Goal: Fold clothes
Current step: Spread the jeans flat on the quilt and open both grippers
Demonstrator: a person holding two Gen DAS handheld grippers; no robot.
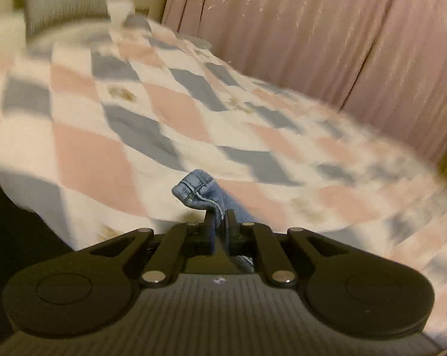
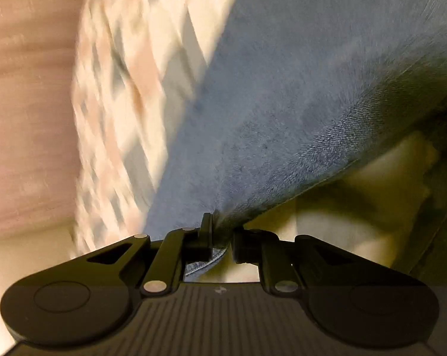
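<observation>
A blue denim garment (image 1: 199,192) pokes up between the fingers of my left gripper (image 1: 219,216), which is shut on a stitched hem corner of it, held above the bed. In the right wrist view the same denim garment (image 2: 283,95) spreads wide and taut up and to the right. My right gripper (image 2: 220,222) is shut on its edge. The rest of the garment between the two grippers is hidden from both cameras.
A bed with a checked quilt (image 1: 170,112) of pink, blue and white squares fills the left wrist view. Pink curtains (image 1: 312,29) hang behind it. A grey pillow (image 1: 63,0) lies at the far end. The quilt (image 2: 119,89) appears blurred in the right wrist view.
</observation>
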